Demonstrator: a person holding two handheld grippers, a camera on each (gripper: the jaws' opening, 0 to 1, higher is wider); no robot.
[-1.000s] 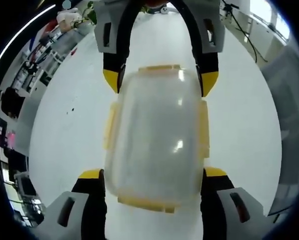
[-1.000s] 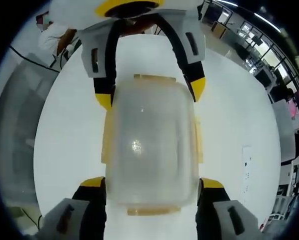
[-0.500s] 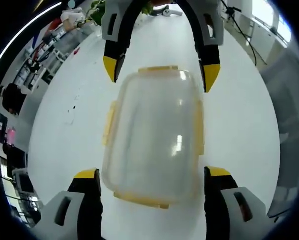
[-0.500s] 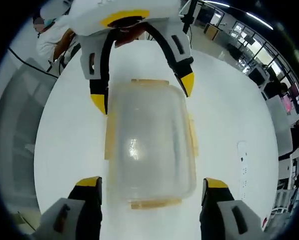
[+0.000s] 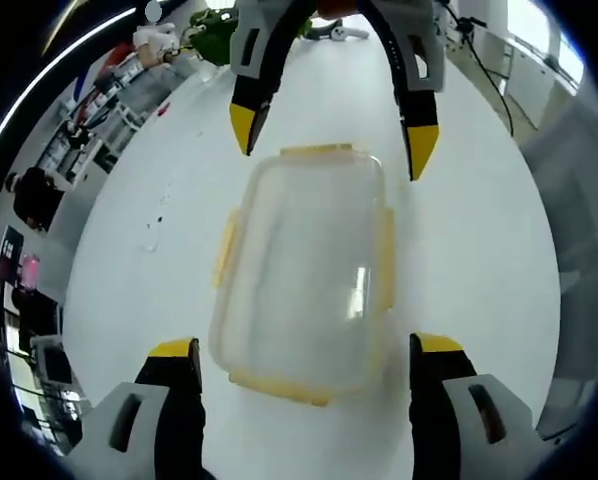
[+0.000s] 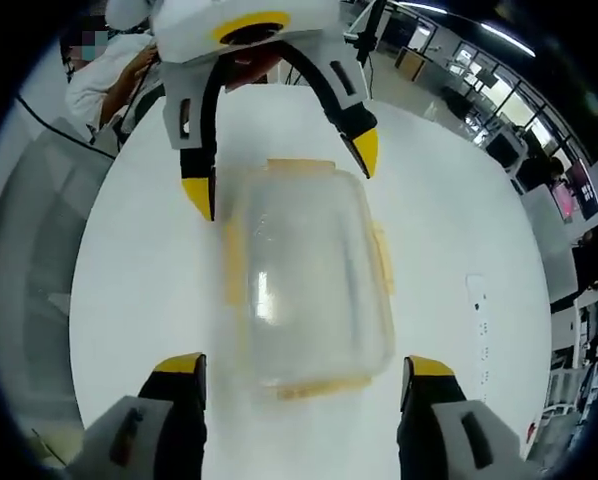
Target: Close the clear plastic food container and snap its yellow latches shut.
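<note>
The clear plastic food container (image 5: 304,265) sits on the white table (image 5: 479,240), its lid on top and yellow latches (image 5: 384,260) showing along all four edges. In the left gripper view it lies at the centre, between the left tongs (image 5: 304,350) at 6 o'clock and the right tongs (image 5: 329,140) coming in from 12 o'clock. In the right gripper view the container (image 6: 304,280) is again central, with the right tongs (image 6: 299,365) at 6 o'clock and the left tongs (image 6: 279,170) at 12 o'clock.

Both pairs of tongs stand wide, spread broader than the container's short side, and grip nothing. Their yellow tips lie just beside the container's corners, apart from it as far as I can tell.

The container looks empty: the table shows pale through the lid and walls, and nothing is seen inside. Whether the latches are snapped down or merely folded against the wall cannot be told from here.

By my reckoning it is light, thin-walled and somewhat springy, and smooth enough to slide on the slick table under a sideways push. Each latch is a small stiff flap, best pressed at its middle, straight toward the wall. The other tongs should brace the opposite side so the container does not skate away. Pressing on the lid's middle would likely just bow it.
</note>
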